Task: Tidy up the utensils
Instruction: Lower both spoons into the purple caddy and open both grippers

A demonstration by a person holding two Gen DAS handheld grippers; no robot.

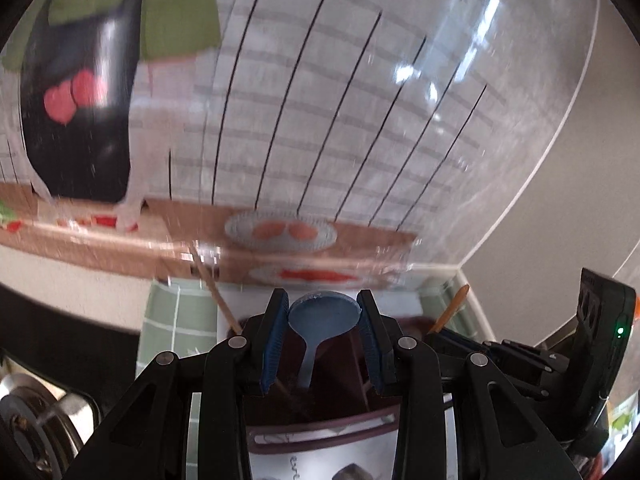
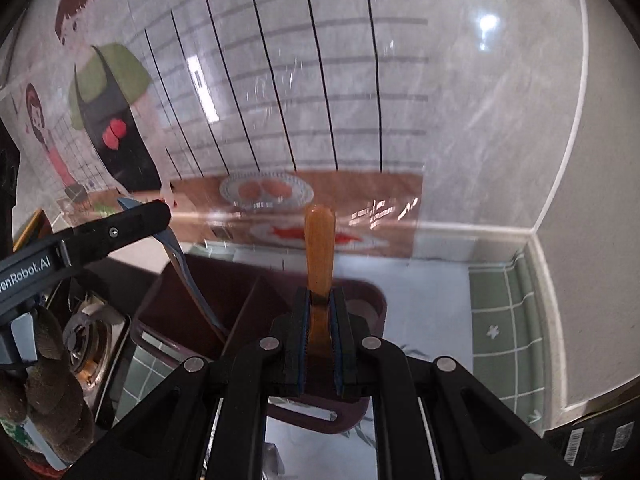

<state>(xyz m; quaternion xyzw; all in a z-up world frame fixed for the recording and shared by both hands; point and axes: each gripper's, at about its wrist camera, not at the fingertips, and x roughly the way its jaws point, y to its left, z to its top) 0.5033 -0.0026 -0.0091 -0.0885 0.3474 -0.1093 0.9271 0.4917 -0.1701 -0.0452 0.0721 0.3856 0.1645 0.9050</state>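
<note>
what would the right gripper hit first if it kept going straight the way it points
Probably the dark holder: the right gripper, shut on an orange handle, points down at its rim. Depth is unclear, so it could reach the wall behind instead.

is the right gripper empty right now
No, the right gripper is shut on an orange wooden utensil handle, held above the dark maroon divided utensil holder.

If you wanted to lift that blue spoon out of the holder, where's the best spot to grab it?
By its round bowl, from above. The blue spoon stands handle-down in the dark utensil holder, so only the bowl sticks up; the left gripper already pinches its edges.
</note>
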